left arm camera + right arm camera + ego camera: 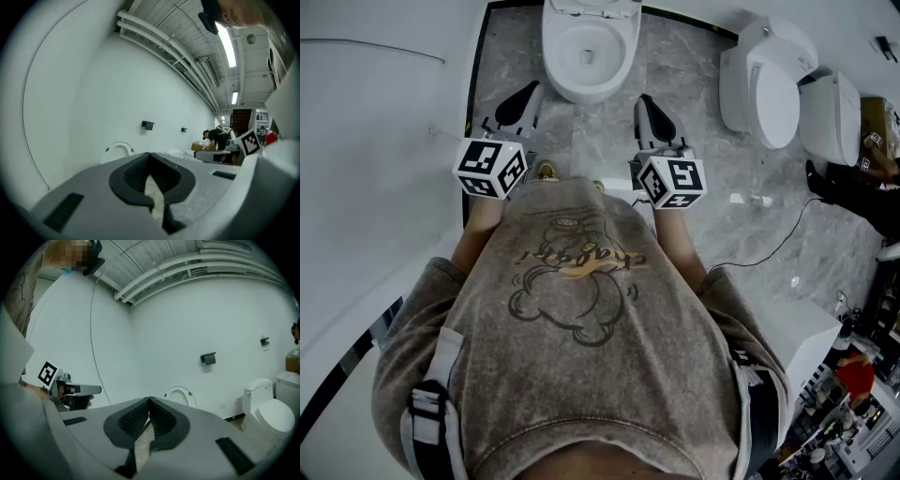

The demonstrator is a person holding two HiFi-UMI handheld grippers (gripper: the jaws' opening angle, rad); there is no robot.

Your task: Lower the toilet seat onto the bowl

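The white toilet (589,54) stands at the top middle of the head view, its bowl uncovered. Its seat (592,7) is up against the wall; this raised ring also shows in the left gripper view as seat (118,151) and in the right gripper view as seat (180,394). My left gripper (528,94) and right gripper (649,101) hover side by side just short of the bowl, both pointing at it. Both are shut with nothing between the pads, as seen on the left gripper (150,154) and right gripper (150,399). Neither touches the toilet.
Two more white toilets (766,84) (832,114) stand to the right on the grey marble floor (600,131). A person (862,178) crouches at the far right. A black cable (769,248) runs over the floor. A white wall (375,141) closes the left side.
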